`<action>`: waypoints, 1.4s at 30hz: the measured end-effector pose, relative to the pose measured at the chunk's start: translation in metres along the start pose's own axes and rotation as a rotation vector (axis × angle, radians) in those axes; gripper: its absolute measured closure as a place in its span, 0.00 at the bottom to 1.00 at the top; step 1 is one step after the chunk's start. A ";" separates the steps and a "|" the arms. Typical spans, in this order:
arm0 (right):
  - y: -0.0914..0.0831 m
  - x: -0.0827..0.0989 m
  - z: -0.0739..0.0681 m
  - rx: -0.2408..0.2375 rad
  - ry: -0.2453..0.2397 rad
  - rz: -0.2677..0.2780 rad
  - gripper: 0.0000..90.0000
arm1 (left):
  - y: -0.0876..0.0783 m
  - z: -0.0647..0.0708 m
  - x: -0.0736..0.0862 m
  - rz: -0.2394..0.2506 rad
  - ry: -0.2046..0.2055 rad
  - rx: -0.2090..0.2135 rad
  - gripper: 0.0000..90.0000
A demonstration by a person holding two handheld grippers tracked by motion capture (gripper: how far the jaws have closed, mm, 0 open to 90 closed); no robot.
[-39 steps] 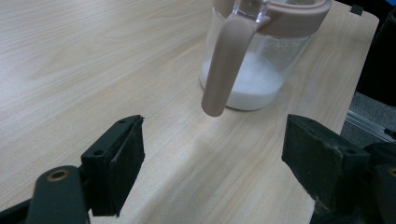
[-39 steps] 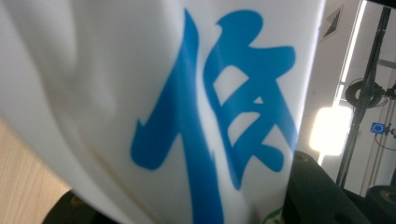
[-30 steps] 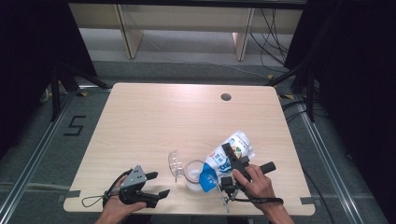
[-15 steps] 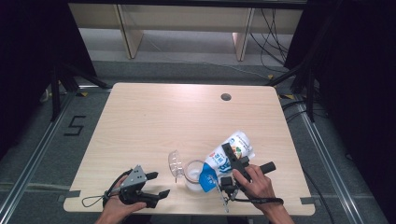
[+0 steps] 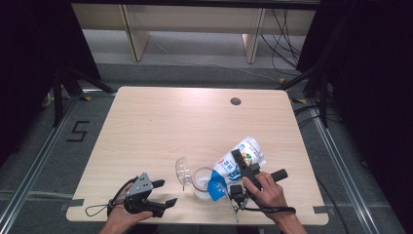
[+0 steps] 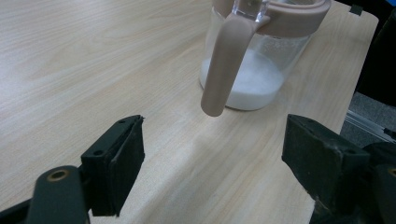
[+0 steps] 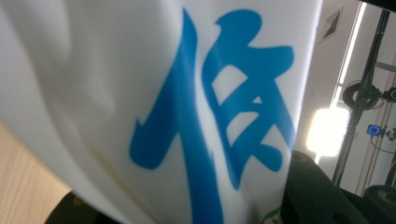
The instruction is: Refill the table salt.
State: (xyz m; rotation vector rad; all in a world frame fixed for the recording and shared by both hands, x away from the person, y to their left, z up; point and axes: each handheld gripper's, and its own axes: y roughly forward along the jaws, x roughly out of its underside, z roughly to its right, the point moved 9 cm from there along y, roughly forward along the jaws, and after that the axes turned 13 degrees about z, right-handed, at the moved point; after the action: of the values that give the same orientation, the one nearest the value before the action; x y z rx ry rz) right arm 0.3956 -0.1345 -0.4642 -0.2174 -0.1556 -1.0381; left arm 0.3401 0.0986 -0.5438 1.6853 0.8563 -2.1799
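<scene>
Nothing has moved since the earlier pictures: both hands, the bag and the jar sit just where they were.

The tabletop is bare except for a few things along its near edge. The biggest one is the white and blue bag. It is tipped over, and its long side runs from far right, where its bottom is up high, down to near left, where its blue end hangs over the mouth of the glass jar. The right gripper is closed around the middle of the bag, with one of the jaws on each side, and holds it at that slant. In the right gripper view the bag is pressed up close between the jaws.

The jar stands just left of that hand and has some white powder in its bottom. Its clear lid is flipped open to the left. So the right hand is the nearer one for the pour, and I think the pour turns on keeping the bag's low end over the jar's mouth.

The left gripper rests on the near left of the tabletop. Its jaws are wide apart with nothing in them. They point at the jar, whose handle hangs toward them.
</scene>
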 end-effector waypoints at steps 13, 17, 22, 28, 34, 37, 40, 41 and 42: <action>0.001 -0.001 0.001 0.015 -0.008 0.017 0.79 | 0.000 0.000 0.001 -0.009 0.003 -0.001 0.23; 0.000 -0.001 0.002 0.009 -0.021 0.017 0.80 | 0.000 0.001 0.001 -0.006 -0.004 -0.005 0.23; -0.002 0.000 0.001 -0.005 -0.014 -0.007 0.80 | 0.000 0.000 0.001 -0.004 -0.001 -0.002 0.23; 0.000 -0.001 0.002 0.011 -0.014 0.016 0.81 | 0.000 0.000 0.000 -0.005 -0.001 -0.001 0.23; -0.002 0.000 0.000 0.006 0.022 -0.008 0.81 | 0.000 0.000 0.000 -0.004 -0.001 -0.001 0.23; -0.002 0.001 0.000 0.006 0.024 -0.008 0.81 | 0.001 0.000 0.000 0.003 -0.003 -0.011 0.23; -0.001 -0.001 0.002 0.001 -0.010 0.005 0.82 | 0.000 0.000 0.001 0.001 0.000 -0.012 0.23; -0.001 -0.001 0.002 0.001 -0.010 0.004 0.82 | 0.000 -0.001 0.001 -0.001 0.003 -0.010 0.23; -0.001 -0.001 0.003 0.001 -0.010 0.004 0.82 | 0.000 0.000 0.001 -0.011 0.001 -0.003 0.23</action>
State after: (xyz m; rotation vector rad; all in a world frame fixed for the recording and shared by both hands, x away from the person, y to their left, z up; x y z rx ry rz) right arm 0.3944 -0.1336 -0.4618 -0.2218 -0.1649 -1.0333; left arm 0.3396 0.0992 -0.5446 1.6836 0.8710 -2.1840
